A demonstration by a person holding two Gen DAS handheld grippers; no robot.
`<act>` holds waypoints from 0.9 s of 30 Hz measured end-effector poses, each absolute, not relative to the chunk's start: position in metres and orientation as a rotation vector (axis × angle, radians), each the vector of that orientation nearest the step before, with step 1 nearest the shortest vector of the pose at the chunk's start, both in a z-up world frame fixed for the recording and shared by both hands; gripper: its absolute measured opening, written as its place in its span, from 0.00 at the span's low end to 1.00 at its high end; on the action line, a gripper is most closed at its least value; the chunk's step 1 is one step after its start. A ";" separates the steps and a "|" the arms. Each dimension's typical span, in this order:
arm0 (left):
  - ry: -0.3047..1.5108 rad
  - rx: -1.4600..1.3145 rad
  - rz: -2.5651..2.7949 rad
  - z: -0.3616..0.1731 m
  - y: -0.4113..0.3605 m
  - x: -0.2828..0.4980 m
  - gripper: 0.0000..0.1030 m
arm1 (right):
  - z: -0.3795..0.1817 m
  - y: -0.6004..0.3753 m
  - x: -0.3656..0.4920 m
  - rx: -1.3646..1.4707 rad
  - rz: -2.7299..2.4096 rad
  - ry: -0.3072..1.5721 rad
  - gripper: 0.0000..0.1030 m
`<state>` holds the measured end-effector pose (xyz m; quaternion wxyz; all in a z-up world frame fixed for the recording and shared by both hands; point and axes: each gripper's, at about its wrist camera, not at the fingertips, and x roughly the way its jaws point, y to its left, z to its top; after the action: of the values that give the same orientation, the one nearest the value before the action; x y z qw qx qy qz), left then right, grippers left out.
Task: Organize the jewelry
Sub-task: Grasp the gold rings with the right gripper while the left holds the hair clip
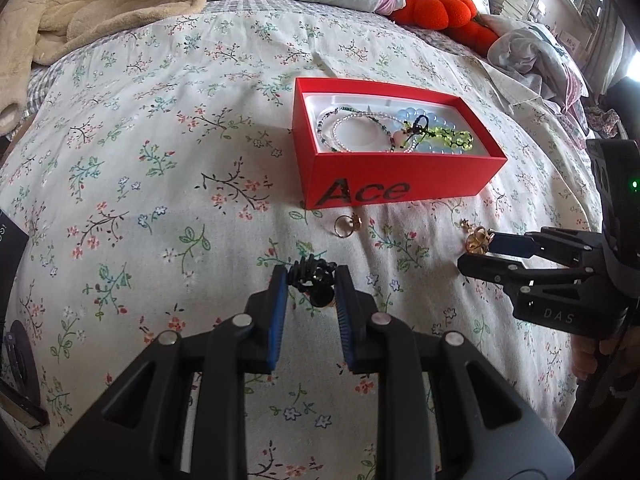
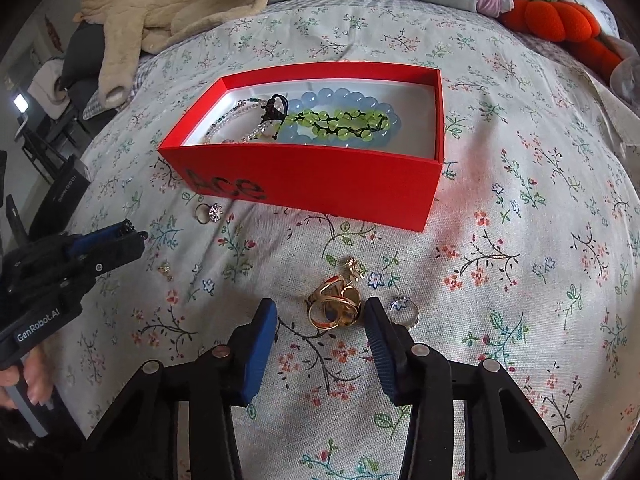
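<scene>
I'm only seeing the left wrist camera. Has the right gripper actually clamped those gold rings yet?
Observer: Not yet. In the right wrist view, the right gripper straddles the gold rings. Its jaws are open, with bare bedspread between one of them and the rings.
Operator: Anything close by that it might snag?
Observer: Yes. A silver ring with blue stones lies on the bedspread just outside the other jaw, on the side away from the gold rings.
</scene>
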<state>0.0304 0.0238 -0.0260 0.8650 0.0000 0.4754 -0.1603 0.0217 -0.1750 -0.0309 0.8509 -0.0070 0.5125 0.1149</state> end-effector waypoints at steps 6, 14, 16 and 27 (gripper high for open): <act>1.001 -0.006 -0.328 -0.026 0.026 0.031 0.25 | -0.030 -0.179 0.024 -0.005 0.238 1.081 0.28; 0.997 -0.013 -0.329 -0.022 0.025 0.033 0.25 | -0.021 -0.182 0.020 -0.004 0.241 1.086 0.28; 0.994 -0.019 -0.329 -0.020 0.024 0.034 0.25 | -0.016 -0.182 0.019 -0.001 0.241 1.080 0.28; 0.951 -0.064 -0.348 0.002 0.014 0.044 0.25 | 0.016 -0.193 0.021 0.048 0.241 1.022 0.28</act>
<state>0.0441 0.0139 0.0025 0.8740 -0.0305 0.4554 -0.1665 0.0212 -0.1932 0.0156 0.8652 0.0228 0.4876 0.1148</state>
